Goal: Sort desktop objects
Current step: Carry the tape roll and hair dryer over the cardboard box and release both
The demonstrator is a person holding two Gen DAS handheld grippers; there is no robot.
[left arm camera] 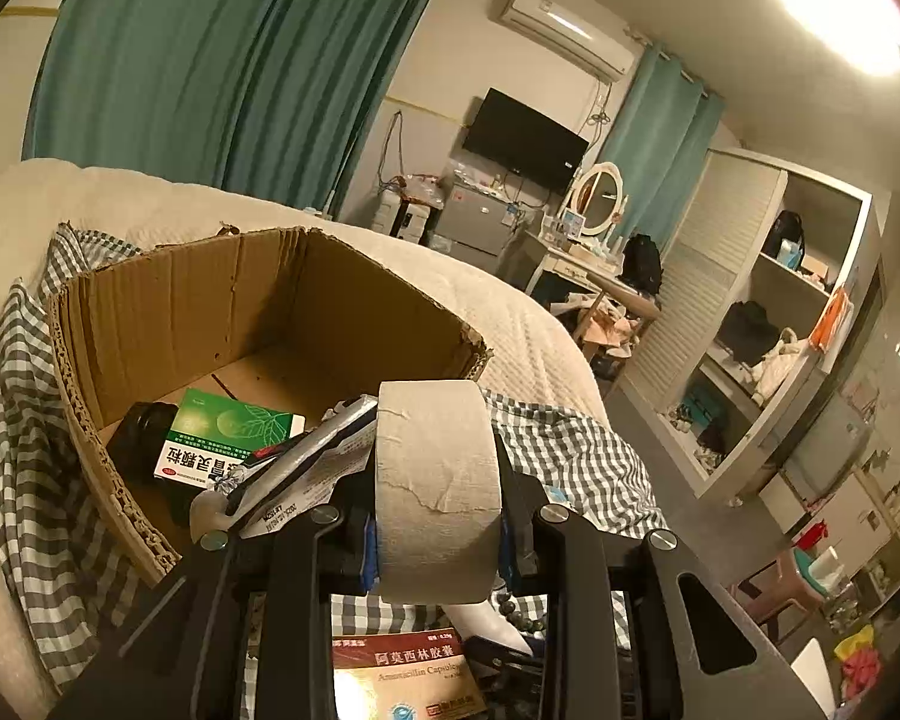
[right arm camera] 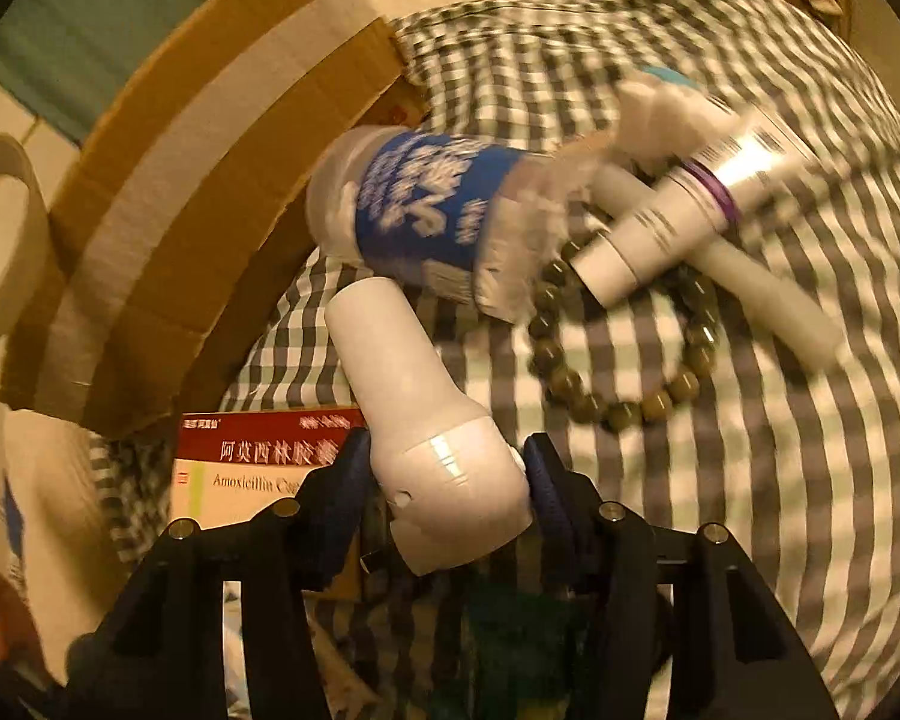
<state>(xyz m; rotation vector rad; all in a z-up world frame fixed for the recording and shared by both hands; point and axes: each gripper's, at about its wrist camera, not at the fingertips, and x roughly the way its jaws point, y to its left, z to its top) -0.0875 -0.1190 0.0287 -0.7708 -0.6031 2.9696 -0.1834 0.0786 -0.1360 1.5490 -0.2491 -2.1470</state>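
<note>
Left wrist view: left gripper (left arm camera: pixel 438 531) clamps tape roll (left arm camera: pixel 435 480), centre frame; cardboard box (left arm camera: pixel 210 294) holds green medicine box (left arm camera: pixel 228 438). Right gripper (right arm camera: pixel 444 480) grips white bottle (right arm camera: pixel 426 426); bead bracelet (right arm camera: pixel 624 348), tubes (right arm camera: pixel 678 222) unsorted.

A bed (left arm camera: pixel 540 324) with a cream quilted cover carries everything. A grey-and-white checked cloth (right arm camera: pixel 780 450) is spread across it, running toward the bed's edge. On the cloth sit an open cardboard box (left arm camera: pixel 258 306), a red-and-white amoxicillin carton (right arm camera: pixel 240 468) just beside the box's outer wall, a clear bottle with a blue label (right arm camera: pixel 432 204), a bead bracelet (right arm camera: pixel 618 360) and white tubes (right arm camera: pixel 678 222) (these overlap the bracelet's far side).
</note>
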